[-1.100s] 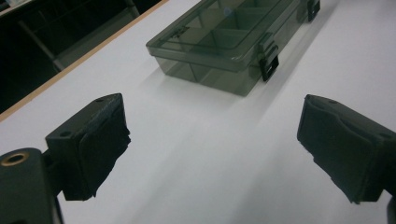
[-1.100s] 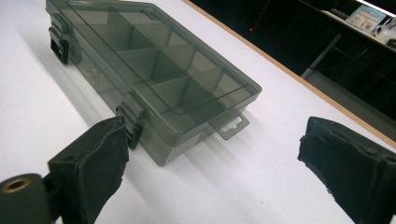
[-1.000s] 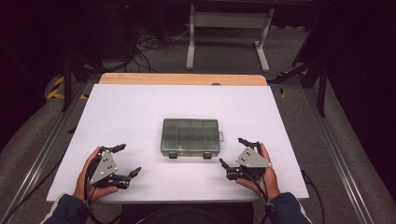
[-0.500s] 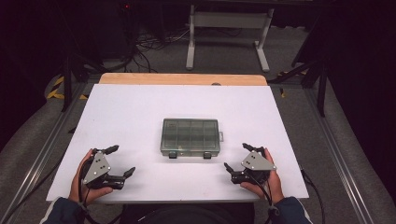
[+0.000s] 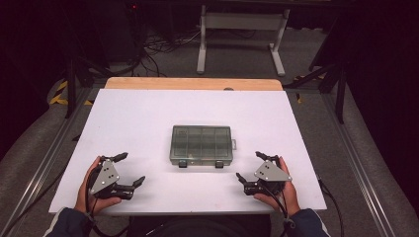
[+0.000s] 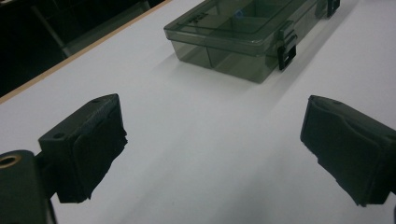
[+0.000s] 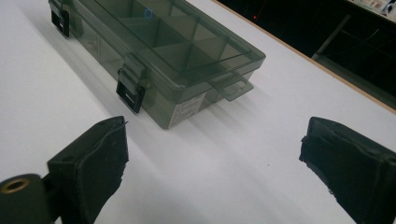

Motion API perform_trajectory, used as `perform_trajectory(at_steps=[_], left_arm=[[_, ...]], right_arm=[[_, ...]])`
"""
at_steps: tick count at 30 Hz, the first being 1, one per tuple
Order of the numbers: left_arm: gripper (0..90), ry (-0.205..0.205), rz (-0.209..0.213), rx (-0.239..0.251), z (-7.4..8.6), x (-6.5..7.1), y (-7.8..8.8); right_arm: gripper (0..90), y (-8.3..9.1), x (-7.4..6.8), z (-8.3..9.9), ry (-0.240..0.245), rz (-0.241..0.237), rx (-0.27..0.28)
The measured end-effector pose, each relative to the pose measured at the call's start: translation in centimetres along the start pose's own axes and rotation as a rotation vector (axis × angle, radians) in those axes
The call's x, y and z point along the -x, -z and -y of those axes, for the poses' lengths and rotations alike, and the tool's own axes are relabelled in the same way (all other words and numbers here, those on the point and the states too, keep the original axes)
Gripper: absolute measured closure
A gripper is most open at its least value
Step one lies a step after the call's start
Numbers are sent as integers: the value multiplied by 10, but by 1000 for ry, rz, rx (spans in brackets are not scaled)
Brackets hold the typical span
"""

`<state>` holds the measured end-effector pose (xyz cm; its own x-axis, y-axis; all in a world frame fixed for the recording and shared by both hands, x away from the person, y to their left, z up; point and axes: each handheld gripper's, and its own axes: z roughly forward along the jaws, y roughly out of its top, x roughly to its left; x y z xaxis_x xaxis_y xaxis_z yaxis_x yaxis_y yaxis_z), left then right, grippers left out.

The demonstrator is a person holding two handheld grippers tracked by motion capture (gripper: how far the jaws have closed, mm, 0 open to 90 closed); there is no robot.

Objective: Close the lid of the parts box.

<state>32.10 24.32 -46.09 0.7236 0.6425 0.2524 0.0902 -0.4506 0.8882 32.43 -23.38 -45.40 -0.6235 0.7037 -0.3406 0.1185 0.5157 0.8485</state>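
Note:
A smoky clear plastic compartment box [image 5: 201, 144] lies shut at the middle of the white table [image 5: 148, 118], its two black latches facing the person. In the left gripper view the box [image 6: 243, 32] is ahead and to the right. The right gripper view has the box [image 7: 159, 51] ahead to the left, with a hang tab on its near end. My left gripper [image 5: 128, 170] rests at the table's front left, open and holding nothing. At the front right my right gripper [image 5: 251, 167] is open too, jaws wide apart, nothing between them.
A wooden strip [image 5: 192, 83] edges the table's far side. Beyond it stand a white metal stand [image 5: 239, 34] and cables on a dark floor. Metal rails [image 5: 39, 168] run along both sides of the table.
Both hands have drawn back toward the table's front edge, away from the box. Both grippers stay open.

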Motion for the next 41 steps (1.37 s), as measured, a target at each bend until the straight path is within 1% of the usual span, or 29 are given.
perform_trajectory(at_steps=[3, 6, 11, 18, 21, 24, 29, 41], left_arm=[[68, 4, 1, 9, 0, 0, 0], [64, -5, 7, 4, 0, 1, -1], [64, -1, 11, 3, 0, 0, -2], [64, -15, 12, -9, -1, 2, -5], [64, -8, 15, -9, 0, 1, -5], [64, -13, 18, -10, -1, 1, -6], [65, -7, 18, -6, -1, 0, -6], [65, -9, 20, -15, -1, 0, -9]], right_arm=[[73, 0, -1, 0, 4, 6, -8], [72, 0, -2, 0, 9, 7, -10], [74, -2, -2, 1, 11, 10, -15], [75, -1, -3, 1, 15, 11, -12], [75, -1, -3, 1, 15, 15, -15], [75, -1, -2, 1, 13, 19, -16], [75, -2, -3, 1, 13, 19, -16], [75, 0, -1, 2, 9, 26, -7]])
